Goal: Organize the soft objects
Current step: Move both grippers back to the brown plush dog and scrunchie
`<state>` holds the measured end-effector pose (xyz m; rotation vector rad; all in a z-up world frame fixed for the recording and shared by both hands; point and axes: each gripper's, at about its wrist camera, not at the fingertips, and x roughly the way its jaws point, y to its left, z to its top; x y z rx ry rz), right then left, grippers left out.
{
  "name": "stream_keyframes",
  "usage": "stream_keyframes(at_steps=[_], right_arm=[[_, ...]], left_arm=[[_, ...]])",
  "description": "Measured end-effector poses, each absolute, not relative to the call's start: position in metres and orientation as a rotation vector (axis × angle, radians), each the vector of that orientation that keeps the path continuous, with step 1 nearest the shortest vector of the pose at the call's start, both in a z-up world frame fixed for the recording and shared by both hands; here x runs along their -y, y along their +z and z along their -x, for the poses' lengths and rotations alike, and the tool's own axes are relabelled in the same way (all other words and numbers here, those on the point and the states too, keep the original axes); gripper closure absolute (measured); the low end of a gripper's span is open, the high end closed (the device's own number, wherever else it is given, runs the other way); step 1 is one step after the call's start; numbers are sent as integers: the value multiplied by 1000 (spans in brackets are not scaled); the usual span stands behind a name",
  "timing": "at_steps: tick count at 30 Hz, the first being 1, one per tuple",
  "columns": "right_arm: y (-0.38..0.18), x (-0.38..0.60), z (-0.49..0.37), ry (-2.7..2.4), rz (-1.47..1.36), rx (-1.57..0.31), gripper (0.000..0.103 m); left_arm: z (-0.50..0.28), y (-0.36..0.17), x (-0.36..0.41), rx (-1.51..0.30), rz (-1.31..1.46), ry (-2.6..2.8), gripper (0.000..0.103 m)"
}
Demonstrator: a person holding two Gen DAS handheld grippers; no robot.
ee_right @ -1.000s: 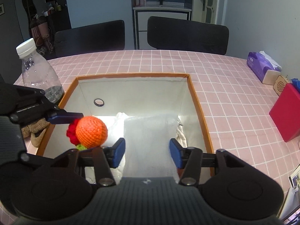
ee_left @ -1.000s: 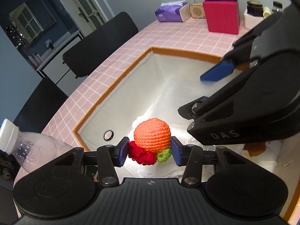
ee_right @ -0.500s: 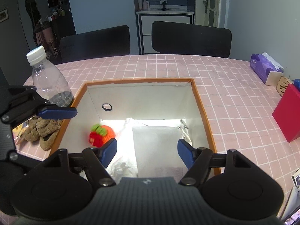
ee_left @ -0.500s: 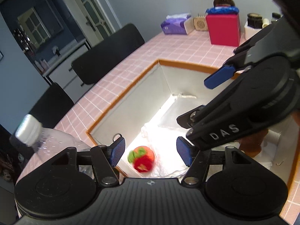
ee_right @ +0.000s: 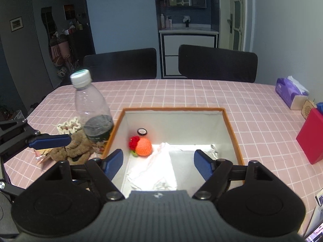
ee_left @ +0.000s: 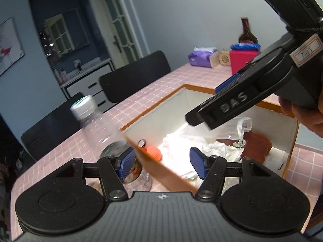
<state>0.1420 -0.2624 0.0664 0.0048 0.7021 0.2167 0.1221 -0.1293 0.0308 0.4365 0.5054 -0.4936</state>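
Left of the right gripper (ee_right: 158, 163), out past its left pad: left gripper (ee_left: 160, 162) edging into the right wrist view as a single dark-blue pad on a black linkage, poised over a heap of brown fuzzy fabric loops (ee_right: 70, 150) on the pink checked tablecloth (ee_right: 181, 94); cream scalloped knitted band (ee_right: 67, 126) just behind the heap; clear plastic bottle with white cap (ee_right: 91, 111) upright, touching the heap and just beside the left wall of the box

Left gripper jaws parted wide, nothing between the pads; opened during the last second, then holding; in its own view, left pad over the bottle's base, right pad over crumpled white cloth (ee_left: 203, 147), near corner of the orange rim between them

Ahead of the right gripper and below its fingers: open white box with orange rim (ee_right: 232, 130); orange crocheted ball with red and green trim (ee_right: 142, 146) lying loose on the floor of the box, at the far left, ahead of the left pad and clear of both grippers; small black ring (ee_right: 142, 131) on the far wall just behind it; white cloth spread over the floor beneath the gap of the jaws

Right gripper jaws just been opening, empty

Right of the right gripper: red rectangular box (ee_right: 310, 137), purple tissue pack (ee_right: 290, 92)
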Motion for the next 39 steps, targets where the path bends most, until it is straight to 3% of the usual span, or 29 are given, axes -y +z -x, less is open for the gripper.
stream_keyframes(at_steps=[19,28,31,35,39], right_arm=[[45,180,-99,385,104,-555,26],[26,131,-97,428,243,-562,26],[18,113,-102,473,273,-577,28],[3,92,-118,476,284,-635,38],[-14,72,-129,490,303,-671,38]], left_arm=[[-89,23,-5,-408,-56,-259,30],[-92,6,-44,-437,-65,-218,31],[-98,-3,-61,-496,-42,-241,31],[-107,-17,-78,-557,-65,-236,31],[-115,-34,-89,-593,-133,-209,31]])
